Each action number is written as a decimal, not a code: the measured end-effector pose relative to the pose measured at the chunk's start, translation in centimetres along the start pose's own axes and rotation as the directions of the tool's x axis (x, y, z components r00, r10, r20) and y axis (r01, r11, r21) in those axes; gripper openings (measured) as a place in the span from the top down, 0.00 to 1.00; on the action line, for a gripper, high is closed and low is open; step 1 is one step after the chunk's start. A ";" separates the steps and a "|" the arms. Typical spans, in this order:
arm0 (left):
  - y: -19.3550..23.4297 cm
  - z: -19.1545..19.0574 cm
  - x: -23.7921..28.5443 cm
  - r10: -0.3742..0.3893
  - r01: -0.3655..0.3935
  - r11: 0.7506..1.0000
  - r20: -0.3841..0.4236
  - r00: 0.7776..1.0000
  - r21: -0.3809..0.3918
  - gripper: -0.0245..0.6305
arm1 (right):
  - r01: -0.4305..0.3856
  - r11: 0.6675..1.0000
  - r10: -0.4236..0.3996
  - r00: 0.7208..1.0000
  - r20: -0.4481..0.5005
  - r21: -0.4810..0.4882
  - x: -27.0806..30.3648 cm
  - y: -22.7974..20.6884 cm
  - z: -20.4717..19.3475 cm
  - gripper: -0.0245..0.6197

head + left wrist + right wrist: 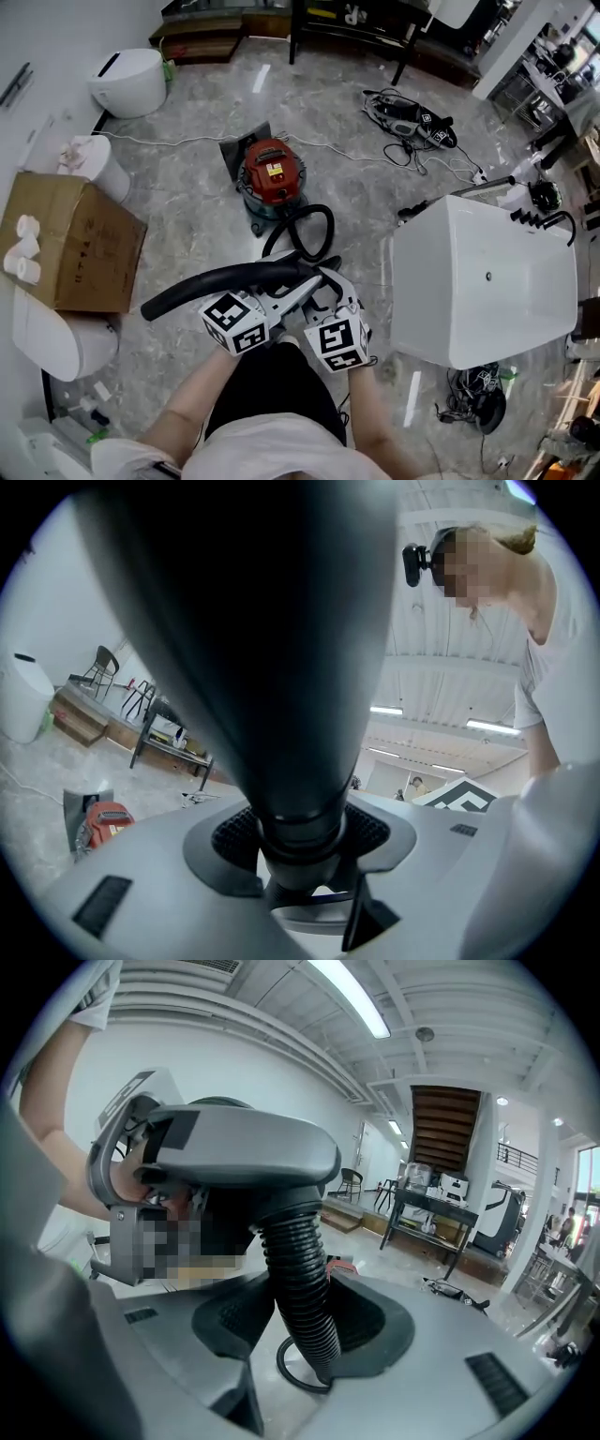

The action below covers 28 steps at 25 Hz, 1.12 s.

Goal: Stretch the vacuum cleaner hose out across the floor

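A red canister vacuum cleaner (270, 176) stands on the marble floor ahead of me. Its black ribbed hose (312, 228) loops from the canister down to my grippers, and its smooth black wand tube (202, 284) runs out to the left above the floor. My left gripper (292, 289) is shut on the wand tube (281, 667), which fills the left gripper view between the pads (375, 832). Just to its right, my right gripper (330, 286) is shut on the ribbed hose (298, 1283) below the grey handle piece (239, 1152). The vacuum cleaner (103, 822) shows small at the lower left of the left gripper view.
A large white tub (483, 281) stands close on the right. A cardboard box (75, 246) and white fixtures (131, 80) line the left wall. Cables and tools (410, 117) lie on the floor at the back right, and more cables (478, 398) by the tub's near corner. A thin white cord (187, 142) crosses behind the vacuum.
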<state>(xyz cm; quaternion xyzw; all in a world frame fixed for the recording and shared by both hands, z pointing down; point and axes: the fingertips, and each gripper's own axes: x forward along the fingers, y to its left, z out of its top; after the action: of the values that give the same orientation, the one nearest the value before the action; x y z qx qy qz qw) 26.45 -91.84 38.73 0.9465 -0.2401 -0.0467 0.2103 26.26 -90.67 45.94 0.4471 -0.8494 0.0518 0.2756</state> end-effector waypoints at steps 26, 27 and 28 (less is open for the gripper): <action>-4.7 0.9 -3.4 0.018 -0.015 1.000 0.087 0.996 -0.028 0.61 | -0.019 0.998 0.023 0.998 0.058 -0.058 -4.7 3.0 1.1 0.67; -4.6 1.0 -3.6 0.017 -0.015 0.999 0.088 0.996 -0.030 0.61 | -0.020 0.998 0.023 0.998 0.056 -0.058 -4.7 3.2 1.2 0.67; -4.6 1.1 -4.0 0.017 -0.014 0.999 0.090 0.996 -0.031 0.61 | -0.019 0.998 0.022 0.998 0.053 -0.058 -4.6 3.5 1.4 0.67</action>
<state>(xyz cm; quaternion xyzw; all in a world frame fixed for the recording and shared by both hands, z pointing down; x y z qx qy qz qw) 24.71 -86.70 35.71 0.9383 -0.2558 -0.0913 0.2141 25.00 -85.67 42.92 0.4312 -0.8623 0.0179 0.2648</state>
